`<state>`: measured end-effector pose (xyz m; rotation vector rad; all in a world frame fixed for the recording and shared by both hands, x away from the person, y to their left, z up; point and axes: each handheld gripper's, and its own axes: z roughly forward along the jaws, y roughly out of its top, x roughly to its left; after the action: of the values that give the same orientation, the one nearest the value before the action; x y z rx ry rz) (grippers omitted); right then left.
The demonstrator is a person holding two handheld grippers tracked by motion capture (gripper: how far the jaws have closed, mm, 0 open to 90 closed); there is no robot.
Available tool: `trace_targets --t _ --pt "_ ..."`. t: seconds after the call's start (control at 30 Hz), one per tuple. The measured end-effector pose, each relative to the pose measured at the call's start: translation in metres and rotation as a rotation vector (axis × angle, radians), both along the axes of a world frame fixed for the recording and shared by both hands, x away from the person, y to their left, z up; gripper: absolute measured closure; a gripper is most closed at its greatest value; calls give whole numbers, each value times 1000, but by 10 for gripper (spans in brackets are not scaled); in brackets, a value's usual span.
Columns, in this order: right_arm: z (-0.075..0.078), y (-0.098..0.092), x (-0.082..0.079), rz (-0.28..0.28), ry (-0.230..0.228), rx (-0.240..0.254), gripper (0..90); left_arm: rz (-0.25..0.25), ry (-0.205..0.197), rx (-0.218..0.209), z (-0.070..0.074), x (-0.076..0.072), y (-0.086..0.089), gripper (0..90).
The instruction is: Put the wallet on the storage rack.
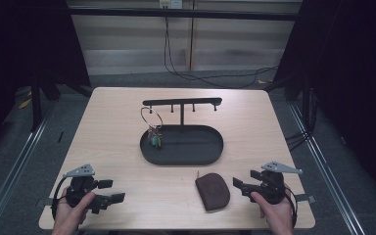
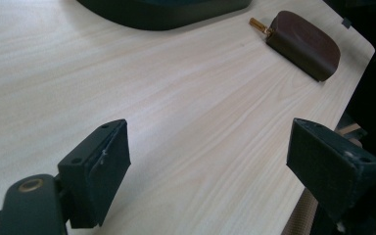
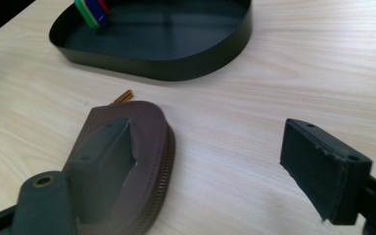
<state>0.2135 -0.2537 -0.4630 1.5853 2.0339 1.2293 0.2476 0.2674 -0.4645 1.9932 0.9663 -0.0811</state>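
Resting near the table's [image 1: 122, 147] front edge, both grippers are held by a person's hands that come in from below in the high view. The left gripper [image 1: 108, 191] sits at the front left corner with its jaws spread apart and nothing between them; in the left gripper view bare wood lies between the two black jaws. The left hand [image 1: 71, 208] wraps its rear. The right gripper [image 1: 242, 184] sits toward the front right corner, jaws also apart, pointing left at the pouch [image 1: 212, 191]. The right hand [image 1: 276, 210] holds it from behind.

The pouch is brown, rounded, with a zip along its edge, and lies flat near the front edge, right of centre, just beside the right gripper. In the right gripper view the left jaw stands in front of the pouch [image 3: 149, 147], while the other jaw is over bare wood, well clear of it; whether the near jaw touches the pouch I cannot tell. A small gold zip pull [image 3: 122, 97] sticks out from the pouch's far end toward the tray [image 1: 210, 156].

The tray is a dark oval at the table's centre, with a post and a crossbar [image 1: 182, 102] rising from it. A ring of keys [image 1: 152, 120] hangs from the bar's left end, coloured tags [image 1: 155, 141] dangling into the tray's left end. Cables [image 1: 210, 76] trail on the floor beyond the far edge.
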Motion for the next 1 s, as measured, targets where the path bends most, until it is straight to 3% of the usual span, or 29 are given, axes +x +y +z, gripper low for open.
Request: trace_targets --t 0.1,0.17,0.27,0.33,0.47,0.63,0.8,1.0 --pt "4 6 3 24 29 -12 217 -5 -23 -12 0 -5 2 163" --pt "8 10 4 42 47 -22 228 2 -37 6 1 -8 1 162" --pt "12 15 6 58 85 -38 235 -12 -26 13 -3 -12 -4 162" --pt "12 18 9 74 123 -44 246 -40 -21 27 -5 -11 -7 162" --pt "11 26 22 123 212 -55 236 -33 -25 19 -4 -9 -9 162" --pt "15 40 32 154 316 -121 201 -34 -37 19 -3 -8 -7 162" --pt "17 51 39 179 400 -127 183 -29 -37 28 -5 -8 -6 162" --pt "9 65 51 212 515 -178 188 -28 -35 33 -5 -6 -7 163"
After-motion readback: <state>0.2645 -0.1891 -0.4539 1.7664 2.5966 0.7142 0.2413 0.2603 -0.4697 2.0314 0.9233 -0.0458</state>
